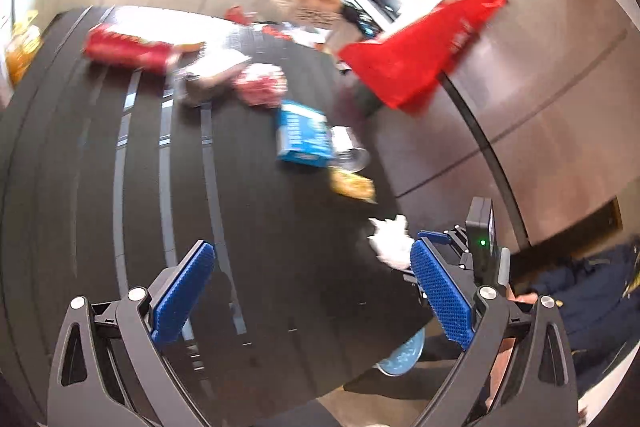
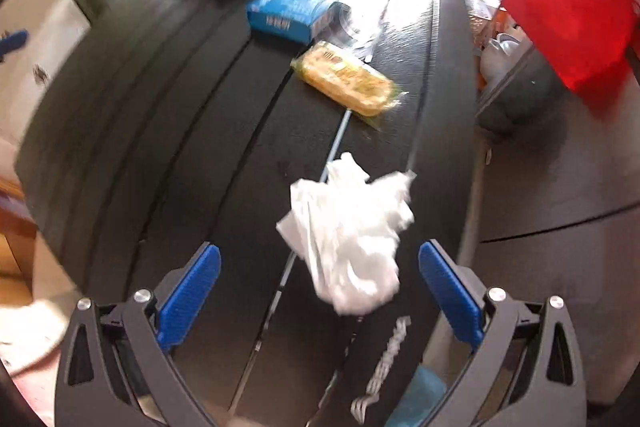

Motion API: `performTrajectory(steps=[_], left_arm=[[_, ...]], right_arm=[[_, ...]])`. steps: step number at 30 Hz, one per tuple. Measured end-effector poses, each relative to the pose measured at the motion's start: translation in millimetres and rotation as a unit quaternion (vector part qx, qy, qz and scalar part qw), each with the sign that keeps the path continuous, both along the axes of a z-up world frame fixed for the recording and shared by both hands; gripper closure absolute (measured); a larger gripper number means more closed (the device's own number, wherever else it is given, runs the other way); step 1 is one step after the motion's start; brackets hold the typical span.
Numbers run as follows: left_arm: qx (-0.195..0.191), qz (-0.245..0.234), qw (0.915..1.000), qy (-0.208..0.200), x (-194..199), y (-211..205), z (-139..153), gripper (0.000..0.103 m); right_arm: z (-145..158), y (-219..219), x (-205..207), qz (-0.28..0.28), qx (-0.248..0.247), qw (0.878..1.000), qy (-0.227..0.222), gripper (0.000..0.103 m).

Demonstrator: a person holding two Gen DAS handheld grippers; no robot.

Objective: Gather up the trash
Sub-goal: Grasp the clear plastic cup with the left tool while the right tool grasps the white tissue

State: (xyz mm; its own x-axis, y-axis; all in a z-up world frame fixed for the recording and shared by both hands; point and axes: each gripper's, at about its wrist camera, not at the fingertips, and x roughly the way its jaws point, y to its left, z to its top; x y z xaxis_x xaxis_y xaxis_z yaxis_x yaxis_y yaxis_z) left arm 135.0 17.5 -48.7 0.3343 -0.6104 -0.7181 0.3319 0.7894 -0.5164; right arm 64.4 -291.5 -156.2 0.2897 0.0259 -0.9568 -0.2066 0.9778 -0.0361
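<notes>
Crumpled white tissue (image 2: 348, 239) lies on black table (image 2: 160, 107), just ahead of right gripper (image 2: 320, 291), jaws apart, empty, lined up to grab. Left gripper (image 1: 312, 291) apart too; red bag (image 1: 416, 51) at 1 o'clock, likely the bin.

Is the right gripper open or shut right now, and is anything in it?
Open and empty. The right gripper has its blue pads wide apart, and the crumpled white tissue lies on the black table ahead of them, touching neither.
</notes>
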Motion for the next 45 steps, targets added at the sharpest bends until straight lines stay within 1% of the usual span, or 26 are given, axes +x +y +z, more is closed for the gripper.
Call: performTrajectory(steps=[4, 7, 11, 12, 14, 16, 17, 19, 20, 22, 23, 25, 28, 30, 31, 32, 33, 34, 35, 36, 37, 39, 41, 42, 43, 45], left_arm=[[-0.006, 0.026, 0.9995, 0.015, 6.8, 35.5, -14.0, 0.008], [-0.011, 0.032, 0.9993, 0.014, 8.2, 48.4, -16.9, 0.008], [-0.017, 0.021, 0.9996, 0.001, 3.4, 47.8, -11.6, 0.008], [-0.018, 0.017, 0.9997, -0.002, 2.0, 44.8, -10.2, 0.008], [-0.020, 0.009, 0.9997, -0.010, -0.3, 36.9, -8.1, 0.008], [-0.015, -0.004, 0.9997, -0.018, -1.5, 24.7, -7.3, 0.008], [-0.009, -0.008, 0.9998, -0.018, -0.3, 18.4, -8.6, 0.008], [0.005, -0.020, 0.9997, -0.011, 6.8, 2.5, -13.5, 0.008], [0.011, -0.030, 0.9995, -0.005, 12.2, -7.4, -16.8, 0.008], [0.033, -0.050, 0.9981, 0.014, 28.3, -32.3, -24.1, 0.008], [0.038, -0.061, 0.9972, 0.020, 35.8, -44.5, -26.7, 0.008], [0.057, -0.089, 0.9939, 0.032, 56.0, -75.4, -33.3, 0.008], [0.114, -0.083, 0.9892, 0.040, 87.0, -116.6, -43.1, 0.008], [0.147, -0.089, 0.9845, 0.036, 103.5, -148.1, -47.4, 0.008], [0.171, -0.103, 0.9797, 0.021, 109.4, -169.1, -49.4, 0.008], [0.203, -0.121, 0.9718, -0.002, 113.6, -190.1, -51.6, 0.008], [0.250, -0.142, 0.9566, -0.047, 115.6, -215.3, -54.7, 0.008], [0.287, -0.160, 0.9402, -0.089, 116.5, -232.1, -57.7, 0.010], [0.324, -0.179, 0.9189, -0.136, 114.4, -245.7, -61.9, 0.013], [0.368, -0.212, 0.8822, -0.204, 108.7, -261.2, -69.9, 0.016], [0.388, -0.237, 0.8569, -0.243, 103.6, -268.4, -76.8, 0.022], [0.402, -0.291, 0.8152, -0.299, 94.2, -274.7, -93.8, 0.023], [0.392, -0.323, 0.7963, -0.328, 89.6, -275.4, -105.3, 0.025], [0.388, -0.326, 0.7939, -0.336, 90.0, -275.8, -108.2, 0.026], [0.379, -0.323, 0.7978, -0.340, 93.7, -275.7, -111.0, 0.029], [0.365, -0.316, 0.8078, -0.339, 101.1, -278.1, -112.9, 0.031]], right_arm=[[-22.7, 4.7, 16.6, -0.005, -0.007, 1.000, 0.025, 0.003], [-32.6, 6.7, 19.8, -0.013, -0.022, 0.999, 0.034, 0.003], [-40.0, 10.5, 23.9, -0.014, -0.027, 0.999, 0.034, 0.004], [-38.8, 11.8, 23.7, -0.013, -0.027, 0.999, 0.032, 0.007], [-37.0, 13.0, 26.2, -0.010, -0.020, 0.999, 0.027, 0.018], [-33.4, 11.8, 26.2, -0.017, -0.011, 1.000, 0.024, 0.036], [-32.1, 11.6, 24.7, -0.018, -0.008, 1.000, 0.023, 0.040], [-28.5, 11.7, 23.1, -0.016, -0.012, 1.000, 0.015, 0.054], [-28.5, 9.4, 21.9, -0.022, -0.001, 1.000, 0.015, 0.056], [-27.6, 5.2, 21.7, -0.041, 0.016, 0.999, 0.012, 0.064], [-26.2, 2.9, 20.5, -0.046, 0.022, 0.999, 0.008, 0.066], [-22.2, -2.3, 19.8, -0.053, 0.038, 0.998, -0.002, 0.073], [-16.9, -5.8, 14.5, -0.066, 0.046, 0.997, -0.019, 0.074], [-10.2, -7.2, 10.2, -0.068, 0.060, 0.995, -0.031, 0.074], [-5.3, -7.7, 7.1, -0.069, 0.069, 0.994, -0.039, 0.074], [-0.9, -10.6, 4.2, -0.071, 0.074, 0.994, -0.045, 0.074], [2.6, -12.6, 0.3, -0.073, 0.081, 0.993, -0.050, 0.074], [5.4, -13.8, -3.3, -0.074, 0.088, 0.992, -0.053, 0.073], [8.7, -14.2, -8.7, -0.072, 0.093, 0.991, -0.058, 0.073], [11.7, -14.5, -13.2, -0.071, 0.093, 0.991, -0.062, 0.073], [15.8, -15.0, -20.2, -0.070, 0.092, 0.991, -0.067, 0.073], [21.7, -16.1, -31.0, -0.069, 0.099, 0.990, -0.074, 0.073], [28.8, -16.7, -41.5, -0.065, 0.103, 0.989, -0.081, 0.072], [32.1, -16.2, -45.4, -0.065, 0.105, 0.989, -0.085, 0.072], [35.5, -16.9, -48.6, -0.064, 0.108, 0.988, -0.090, 0.072], [37.7, -15.7, -49.5, -0.063, 0.114, 0.987, -0.094, 0.071]])
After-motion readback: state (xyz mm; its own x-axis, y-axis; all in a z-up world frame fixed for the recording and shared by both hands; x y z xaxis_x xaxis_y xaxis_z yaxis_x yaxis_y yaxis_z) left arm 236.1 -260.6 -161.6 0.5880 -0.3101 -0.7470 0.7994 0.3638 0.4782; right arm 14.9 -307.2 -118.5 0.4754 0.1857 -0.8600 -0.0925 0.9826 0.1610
